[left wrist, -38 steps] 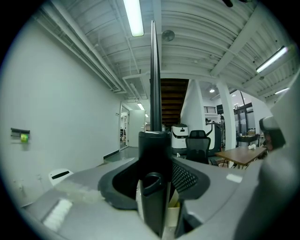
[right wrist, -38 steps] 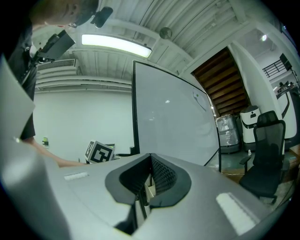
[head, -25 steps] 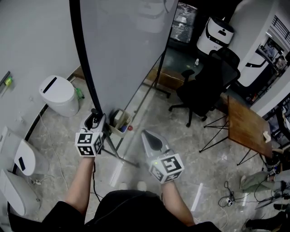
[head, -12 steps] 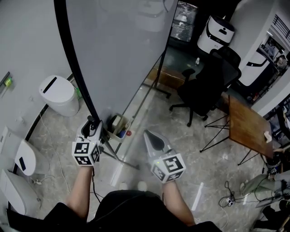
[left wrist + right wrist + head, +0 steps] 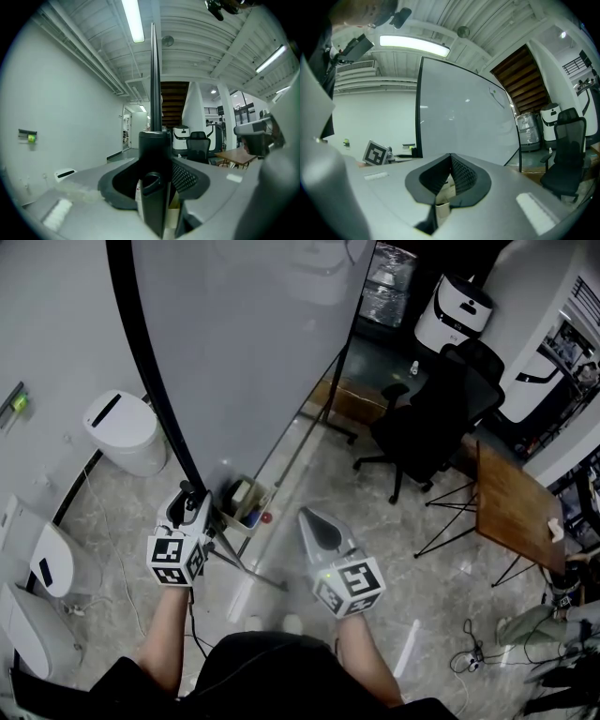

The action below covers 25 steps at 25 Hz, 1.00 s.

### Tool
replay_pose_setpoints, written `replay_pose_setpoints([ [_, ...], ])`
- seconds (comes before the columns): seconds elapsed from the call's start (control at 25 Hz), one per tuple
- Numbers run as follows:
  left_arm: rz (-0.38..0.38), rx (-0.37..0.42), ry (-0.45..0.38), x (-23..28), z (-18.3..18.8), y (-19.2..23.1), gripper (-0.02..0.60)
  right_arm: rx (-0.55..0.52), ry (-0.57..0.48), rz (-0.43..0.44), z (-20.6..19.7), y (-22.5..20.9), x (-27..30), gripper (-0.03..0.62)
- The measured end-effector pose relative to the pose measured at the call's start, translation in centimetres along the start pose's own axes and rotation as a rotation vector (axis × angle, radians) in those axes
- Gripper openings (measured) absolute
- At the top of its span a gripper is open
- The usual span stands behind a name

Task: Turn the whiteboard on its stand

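Observation:
The whiteboard (image 5: 253, 343) stands on its wheeled stand, and its black frame edge (image 5: 150, 362) runs down toward me at the left. My left gripper (image 5: 191, 495) is shut on the lower end of that edge. In the left gripper view the frame (image 5: 153, 75) rises edge-on from between the jaws of my left gripper (image 5: 154, 157). My right gripper (image 5: 306, 516) hangs in front of the board's lower edge, shut with nothing in it. In the right gripper view my right gripper (image 5: 450, 157) points at the board's white face (image 5: 464, 112), apart from it.
A small tray of markers (image 5: 242, 502) hangs under the board, above the stand's leg (image 5: 246, 570). A white lidded bin (image 5: 125, 432) stands left by the wall. A black office chair (image 5: 431, 418), a wooden folding table (image 5: 516, 507) and a white machine (image 5: 455, 310) are at the right.
The board's black edge has swung leftward, and my left gripper has moved down and left with it. The right gripper has hardly moved.

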<state>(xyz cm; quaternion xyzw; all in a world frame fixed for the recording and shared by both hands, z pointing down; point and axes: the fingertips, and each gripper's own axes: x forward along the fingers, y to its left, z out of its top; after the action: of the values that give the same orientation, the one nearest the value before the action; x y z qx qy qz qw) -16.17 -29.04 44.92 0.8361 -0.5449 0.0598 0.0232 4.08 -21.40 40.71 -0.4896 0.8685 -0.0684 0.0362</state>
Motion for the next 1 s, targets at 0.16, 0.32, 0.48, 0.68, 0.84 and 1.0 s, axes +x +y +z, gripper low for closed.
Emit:
replay_pose_setpoints([
  [0.16, 0.003, 0.01, -0.009, 0.1, 0.2, -0.1, 0.202, 0.0, 0.003, 0.015, 0.3, 0.1, 0.5, 0.008],
  [0.32, 0.001, 0.022, -0.014, 0.2, 0.2, -0.1, 0.204, -0.007, 0.01, 0.031, 0.0, 0.4, 1.0, 0.008],
  [0.48, 0.0, 0.029, -0.013, 0.1, 0.2, -0.2, 0.212, -0.005, 0.007, 0.049, 0.2, 1.0, 1.5, 0.008],
  [0.68, 0.005, 0.037, -0.006, -0.6, 0.1, -0.4, 0.238, -0.004, 0.009, 0.073, 0.1, 1.6, 2.2, 0.008],
  [0.84, 0.025, 0.035, -0.011, -1.7, 0.2, 0.1, 0.238, -0.001, 0.009, 0.095, 0.1, 2.3, 2.6, 0.008],
  [1.0, 0.039, 0.055, -0.027, -2.7, 1.1, 0.5, 0.249, -0.001, 0.01, 0.108, 0.1, 2.8, 2.7, 0.008],
])
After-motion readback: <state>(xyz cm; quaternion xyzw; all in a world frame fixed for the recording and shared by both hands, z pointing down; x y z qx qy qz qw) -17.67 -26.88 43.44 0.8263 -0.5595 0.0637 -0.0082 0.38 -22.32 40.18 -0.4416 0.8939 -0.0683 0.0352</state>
